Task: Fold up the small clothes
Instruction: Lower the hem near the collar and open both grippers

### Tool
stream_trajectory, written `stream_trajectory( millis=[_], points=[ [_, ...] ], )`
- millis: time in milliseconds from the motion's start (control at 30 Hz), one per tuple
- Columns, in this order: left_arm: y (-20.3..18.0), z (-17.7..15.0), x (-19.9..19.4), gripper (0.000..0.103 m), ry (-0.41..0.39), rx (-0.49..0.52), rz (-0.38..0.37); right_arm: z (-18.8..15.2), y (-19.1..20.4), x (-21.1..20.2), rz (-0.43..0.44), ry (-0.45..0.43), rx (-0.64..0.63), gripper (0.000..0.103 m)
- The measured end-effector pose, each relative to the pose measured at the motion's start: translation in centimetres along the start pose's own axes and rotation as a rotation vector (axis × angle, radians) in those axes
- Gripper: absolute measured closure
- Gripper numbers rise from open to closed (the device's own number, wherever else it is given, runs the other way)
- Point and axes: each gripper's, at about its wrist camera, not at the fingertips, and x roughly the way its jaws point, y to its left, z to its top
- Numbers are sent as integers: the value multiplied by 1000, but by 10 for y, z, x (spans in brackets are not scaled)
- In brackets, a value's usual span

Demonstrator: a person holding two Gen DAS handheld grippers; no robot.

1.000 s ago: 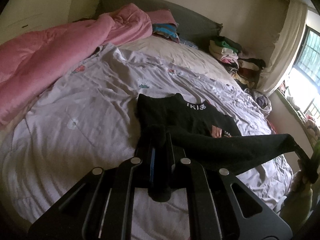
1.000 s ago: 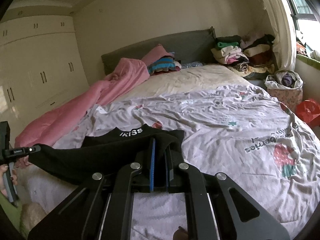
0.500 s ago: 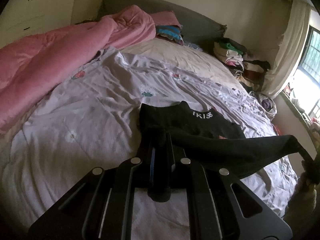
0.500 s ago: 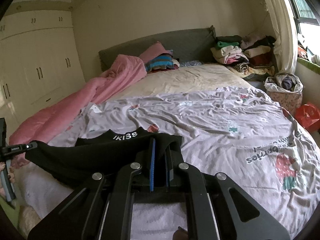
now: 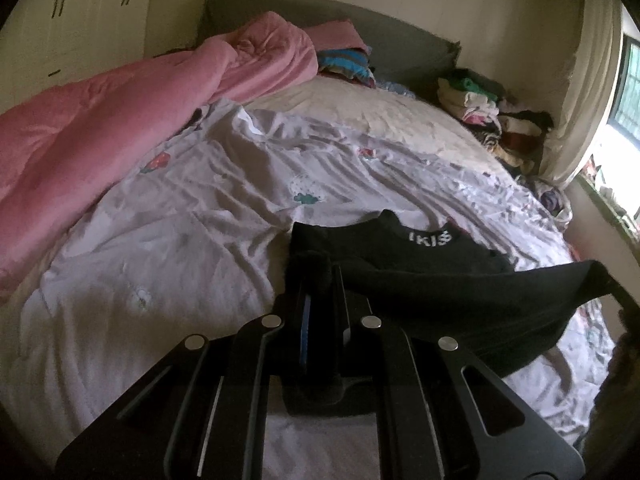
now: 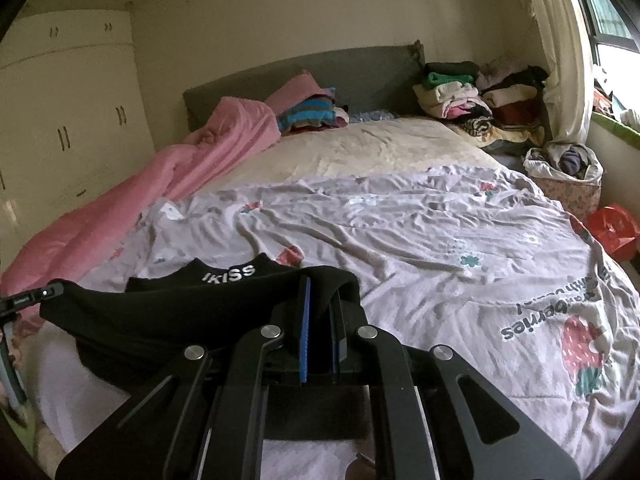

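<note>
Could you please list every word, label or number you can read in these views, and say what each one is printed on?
"IKISS": white letters on the collar of the black garment, legible in both views.
"berries": dark letters, upside down, on the bedsheet beside a strawberry print, seen in the right wrist view.
A second line of letters just above "berries" is too distorted to read.
A small white mark on the left tool at the frame edge is too small to read.

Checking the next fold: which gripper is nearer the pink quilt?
Left. The left gripper pinches the black garment on the side toward the pink quilt; the right gripper holds the opposite end, farther away.
</note>
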Motion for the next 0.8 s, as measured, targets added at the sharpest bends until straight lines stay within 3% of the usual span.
stream_trajectory(
  millis=[700, 767, 800],
  points=[
    [3, -2, 60, 98, 61, 46, 73, -16, -10, 87, -73, 123, 39, 93],
    [2, -3, 61, 92, 63, 47, 77, -18, -9, 87, -80, 127, 43, 89],
    [2, -4, 58, 85, 53, 55, 98, -19, -9, 85, -84, 123, 42, 82]
  ],
)
